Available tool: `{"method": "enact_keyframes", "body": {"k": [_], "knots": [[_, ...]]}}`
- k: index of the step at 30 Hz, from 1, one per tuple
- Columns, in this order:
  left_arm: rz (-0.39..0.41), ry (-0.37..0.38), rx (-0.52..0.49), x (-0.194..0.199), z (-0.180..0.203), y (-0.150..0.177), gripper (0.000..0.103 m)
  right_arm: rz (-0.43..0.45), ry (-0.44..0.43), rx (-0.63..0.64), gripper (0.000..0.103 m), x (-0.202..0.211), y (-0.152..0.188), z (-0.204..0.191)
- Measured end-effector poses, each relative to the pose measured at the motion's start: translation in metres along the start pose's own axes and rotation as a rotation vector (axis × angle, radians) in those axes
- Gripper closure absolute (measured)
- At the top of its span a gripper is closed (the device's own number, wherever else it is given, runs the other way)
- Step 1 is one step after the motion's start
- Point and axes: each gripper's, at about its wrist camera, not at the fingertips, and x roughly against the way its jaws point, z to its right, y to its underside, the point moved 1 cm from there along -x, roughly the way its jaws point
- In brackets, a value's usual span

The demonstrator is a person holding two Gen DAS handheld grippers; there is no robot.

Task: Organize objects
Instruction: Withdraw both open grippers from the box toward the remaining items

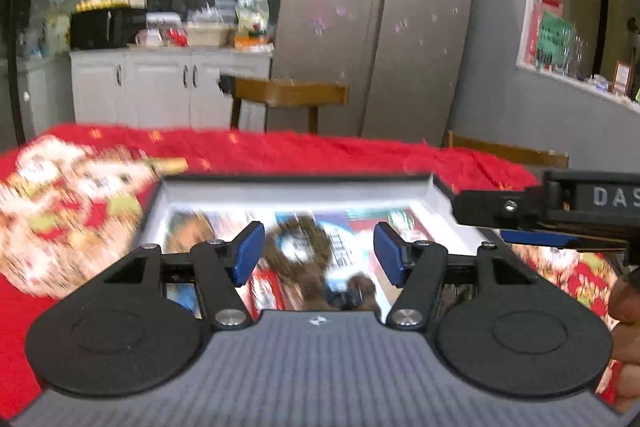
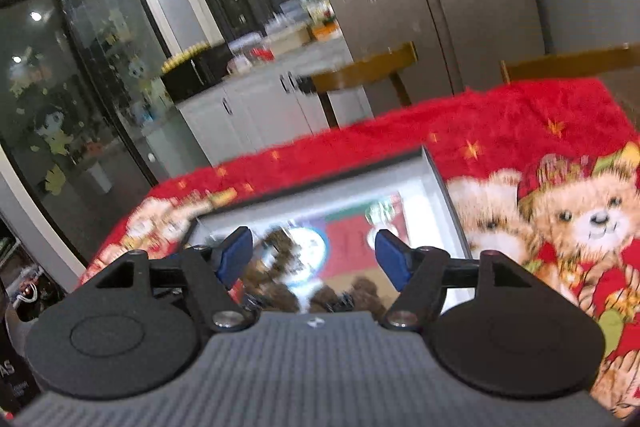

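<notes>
You held both tongs above an open box on a table draped in a red cloth (image 1: pixel 280 151) printed with teddy bears. Your left gripper (image 1: pixel 320 253) had its blue pads (image 1: pixel 248 251) standing apart with nothing between them, and it pointed down and forward into the box (image 1: pixel 296 189), a shallow tray with white inner walls and a dark outer edge. Below and just ahead of those pads lay colourful flat packets and a brown, furry-looking item (image 1: pixel 296 251), too blurred to name. Your right gripper (image 2: pixel 314 255) was likewise spread wide and empty, hovering over the same box (image 2: pixel 434 183), with the brown item (image 2: pixel 276 267) under its left pad. In the left wrist view, the right gripper's dark body (image 1: pixel 560 215) reached in from the right, over the box's right edge, and part of your hand (image 1: pixel 624 327) showed at the right border. Beyond the table, ahead of both tongs, stood wooden chairs (image 1: pixel 288 95), white cabinets (image 1: pixel 160 87) and a tall silver refrigerator (image 1: pixel 380 27).
</notes>
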Motion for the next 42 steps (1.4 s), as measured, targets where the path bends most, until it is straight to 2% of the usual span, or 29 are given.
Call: {"method": "enact_keyframes", "body": {"k": [4,7,9,13,15,21,27,31,35,39,42], "knots": [[0.055,-0.008,-0.008,0.034,-0.006,-0.027,0.037,0.103,-0.003,0.037,0.020,0.036,-0.016,-0.020],[0.108,0.009,-0.007,0.066,-0.009,-0.039,0.033,0.207,-0.007,0.073,0.010,0.069,-0.027,-0.035],[0.126,0.030,-0.017,0.085,-0.010,-0.043,0.032,0.267,-0.007,0.099,0.008,0.092,-0.030,-0.045],[0.174,0.058,-0.035,0.126,-0.012,-0.046,0.028,0.312,0.001,0.121,0.007,0.123,-0.026,-0.058],[0.199,0.081,-0.040,0.142,-0.013,-0.044,0.023,0.318,0.006,0.133,0.007,0.134,-0.021,-0.062],[0.204,0.141,-0.081,0.174,-0.018,-0.023,0.019,0.381,0.072,0.129,0.004,0.146,0.001,-0.064],[0.163,0.123,-0.104,0.164,-0.027,0.018,0.019,0.324,0.122,0.052,0.004,0.127,0.028,-0.039],[0.070,0.097,-0.144,0.143,-0.026,0.048,0.019,0.249,0.155,-0.010,0.004,0.104,0.048,-0.011],[-0.041,0.099,-0.151,0.126,-0.027,0.073,0.019,0.190,0.214,0.037,0.004,0.089,0.056,0.008],[-0.147,0.120,-0.100,0.110,-0.029,0.085,0.019,0.135,0.258,0.090,0.004,0.075,0.061,0.021],[-0.183,0.109,-0.107,0.101,-0.027,0.092,0.019,0.071,0.291,0.079,0.004,0.059,0.067,0.033]]}}
